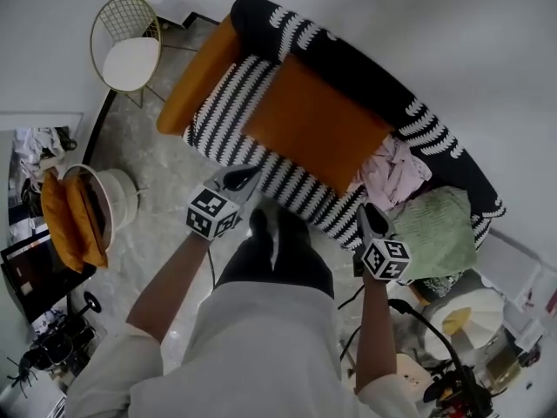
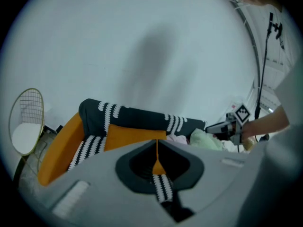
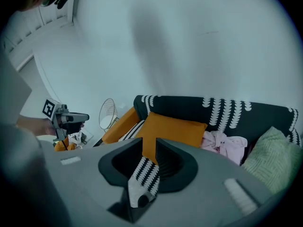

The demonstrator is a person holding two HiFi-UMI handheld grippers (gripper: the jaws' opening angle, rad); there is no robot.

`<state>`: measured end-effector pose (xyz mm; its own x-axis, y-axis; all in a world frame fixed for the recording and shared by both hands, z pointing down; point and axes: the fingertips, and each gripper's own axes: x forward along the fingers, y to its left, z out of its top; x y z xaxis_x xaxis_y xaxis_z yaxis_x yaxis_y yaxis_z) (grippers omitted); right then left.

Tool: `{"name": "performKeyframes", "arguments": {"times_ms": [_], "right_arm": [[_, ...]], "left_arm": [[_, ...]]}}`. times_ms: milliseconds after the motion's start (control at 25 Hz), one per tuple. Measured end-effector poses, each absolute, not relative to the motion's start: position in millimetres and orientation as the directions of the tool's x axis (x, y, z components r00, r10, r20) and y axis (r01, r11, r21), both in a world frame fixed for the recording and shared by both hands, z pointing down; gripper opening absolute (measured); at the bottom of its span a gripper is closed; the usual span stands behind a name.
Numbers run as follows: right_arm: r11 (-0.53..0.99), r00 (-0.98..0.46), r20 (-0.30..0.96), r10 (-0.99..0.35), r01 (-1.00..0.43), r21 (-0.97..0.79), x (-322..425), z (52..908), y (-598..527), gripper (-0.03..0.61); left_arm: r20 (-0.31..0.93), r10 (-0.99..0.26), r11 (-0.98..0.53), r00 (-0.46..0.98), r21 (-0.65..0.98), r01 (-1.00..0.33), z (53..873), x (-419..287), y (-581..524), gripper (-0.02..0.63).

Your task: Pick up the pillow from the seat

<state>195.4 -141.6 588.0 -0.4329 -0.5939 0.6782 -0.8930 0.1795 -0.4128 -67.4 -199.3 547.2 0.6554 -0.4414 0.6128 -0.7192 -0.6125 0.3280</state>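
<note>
An orange pillow (image 1: 313, 129) lies flat on the seat of a black sofa with white patterns (image 1: 348, 64). It leans toward the backrest in the right gripper view (image 3: 175, 131) and shows as an orange strip in the left gripper view (image 2: 132, 138). My left gripper (image 1: 252, 174) hangs over the sofa's front edge, near the pillow's near left corner, with its jaws shut (image 2: 156, 148) on nothing. My right gripper (image 1: 365, 209) is at the front edge to the right of the pillow. Its jaws stand a narrow gap apart (image 3: 149, 148), with nothing between them.
An orange bolster (image 1: 196, 77) forms the sofa's left arm. Pink clothes (image 1: 396, 172) and a green pillow (image 1: 444, 229) fill the seat's right end. A gold wire chair (image 1: 130, 46) stands at the far left. Orange cushions (image 1: 65, 220) lean by a white stool. Clutter lies at the lower right.
</note>
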Motion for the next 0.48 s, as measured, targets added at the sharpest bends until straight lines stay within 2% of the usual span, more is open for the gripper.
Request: {"name": "performKeyframes", "arguments": {"times_ms": [400, 480], "right_arm": [[0.108, -0.449, 0.727, -0.52, -0.879, -0.465, 224.4, 699.1, -203.7, 0.138], [0.092, -0.447, 0.74, -0.503, -0.879, -0.468, 227.0, 722.7, -212.3, 0.155]], "left_arm": [[0.686, -0.388, -0.567, 0.615, 0.348, -0.746, 664.1, -55.3, -268.2, 0.044], [0.699, -0.37, -0.565, 0.612, 0.354, -0.746, 687.6, -53.5, -280.6, 0.069]]}}
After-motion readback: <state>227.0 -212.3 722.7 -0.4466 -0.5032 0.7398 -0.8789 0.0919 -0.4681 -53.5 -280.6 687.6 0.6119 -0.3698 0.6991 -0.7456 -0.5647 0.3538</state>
